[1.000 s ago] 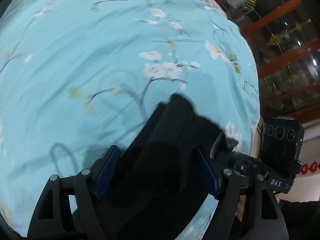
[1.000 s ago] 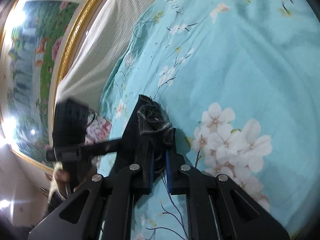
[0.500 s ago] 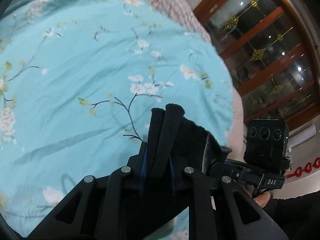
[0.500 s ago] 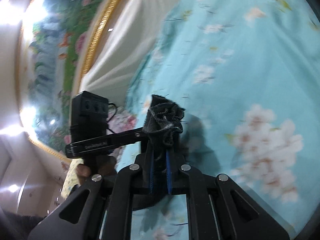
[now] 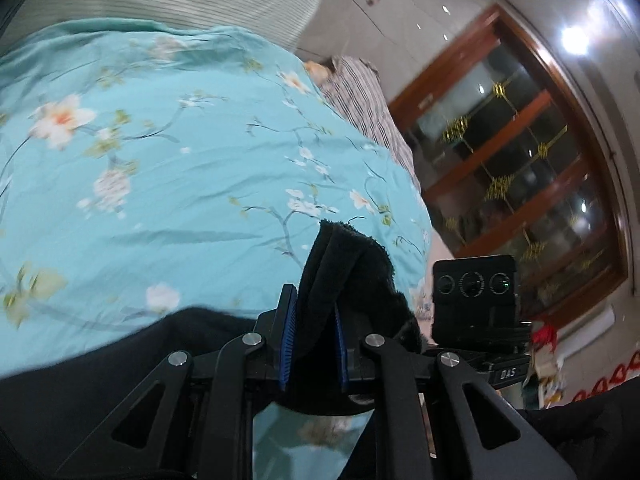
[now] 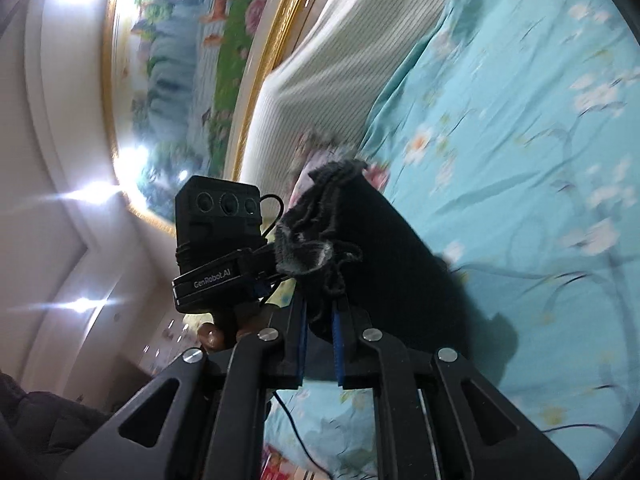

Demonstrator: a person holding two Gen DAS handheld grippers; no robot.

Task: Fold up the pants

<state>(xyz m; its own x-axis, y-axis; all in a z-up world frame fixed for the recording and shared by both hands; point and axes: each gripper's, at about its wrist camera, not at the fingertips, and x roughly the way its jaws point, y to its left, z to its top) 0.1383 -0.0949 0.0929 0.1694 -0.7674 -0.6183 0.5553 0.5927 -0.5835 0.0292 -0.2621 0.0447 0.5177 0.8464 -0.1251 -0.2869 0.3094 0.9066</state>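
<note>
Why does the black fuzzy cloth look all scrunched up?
The black fleece pants are bunched where each gripper pinches them: a crumpled wad sticks out above the right gripper, and a thick folded edge out of the left gripper. That is just how they are held. Nothing looks torn or spilled on the turquoise flowered bedspread.

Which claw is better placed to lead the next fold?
Probably neither: both work together. The left claw and right claw are each shut on a bunched edge of the black fleece pants, lifted side by side above the turquoise floral bedspread.
</note>
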